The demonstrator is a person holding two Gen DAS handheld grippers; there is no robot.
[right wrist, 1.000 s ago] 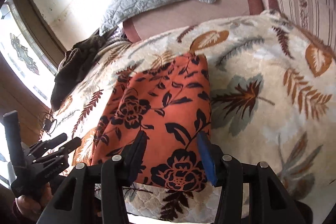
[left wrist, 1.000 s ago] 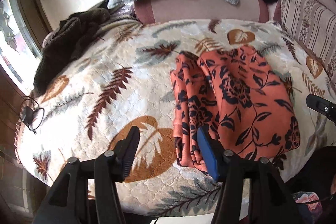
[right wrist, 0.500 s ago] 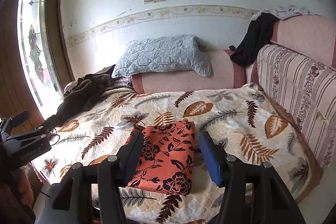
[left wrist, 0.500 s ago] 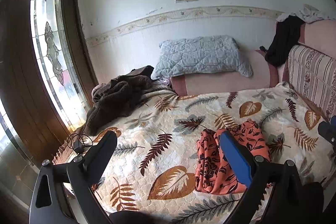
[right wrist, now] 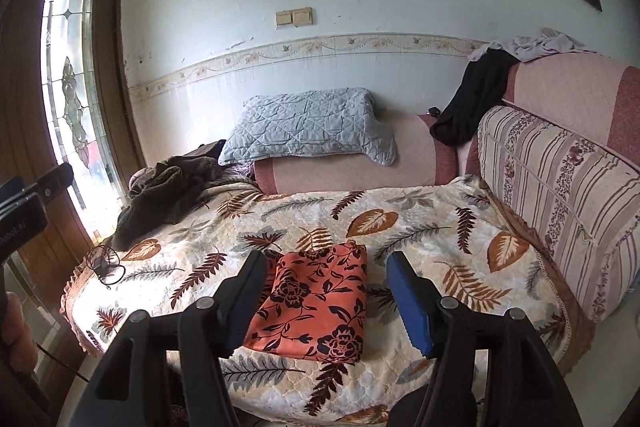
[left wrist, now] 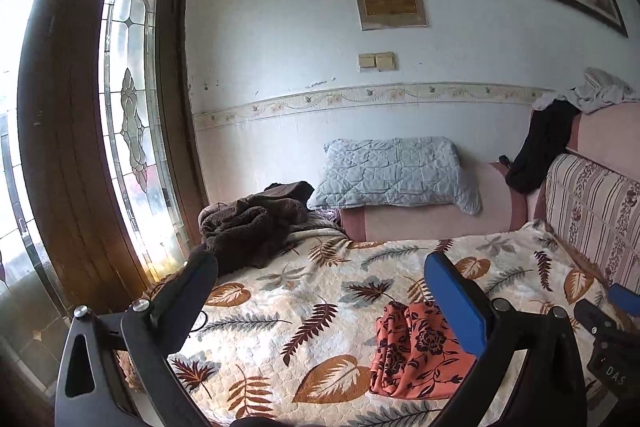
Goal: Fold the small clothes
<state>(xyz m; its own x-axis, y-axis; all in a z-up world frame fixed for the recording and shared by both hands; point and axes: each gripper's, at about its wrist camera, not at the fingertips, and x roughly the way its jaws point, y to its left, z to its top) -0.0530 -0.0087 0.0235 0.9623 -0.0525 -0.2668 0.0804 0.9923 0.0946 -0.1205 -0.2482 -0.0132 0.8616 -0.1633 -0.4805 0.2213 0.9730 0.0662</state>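
An orange garment with a black flower print [left wrist: 416, 347] [right wrist: 316, 303] lies folded into a rectangle on the leaf-patterned bedspread [left wrist: 320, 311] [right wrist: 420, 227]. My left gripper [left wrist: 320, 263] hangs above and in front of the bed, its jaws opening very wide with nothing between them. The garment shows low and to the right, behind the blue finger [left wrist: 456, 303]. My right gripper [right wrist: 326, 259] is also raised and clear of the cloth, its jaws opening and empty. The garment is seen far below, between its fingers. Each gripper shows at the edge of the other's view.
A brown fuzzy clothing heap [right wrist: 164, 195] lies at the bed's far left, with a dark cable [right wrist: 106, 263] near the left edge. A grey quilted pillow [right wrist: 308, 127] rests on a pink bolster. A striped cushion [right wrist: 560, 187] and a black garment [right wrist: 472, 103] are at right. A glass door [left wrist: 132, 131] is at left.
Both grippers have risen and drawn back from the orange garment, tilting up toward the wall. Both sets of jaws have widened, the left far more. The garment stays on the bed.
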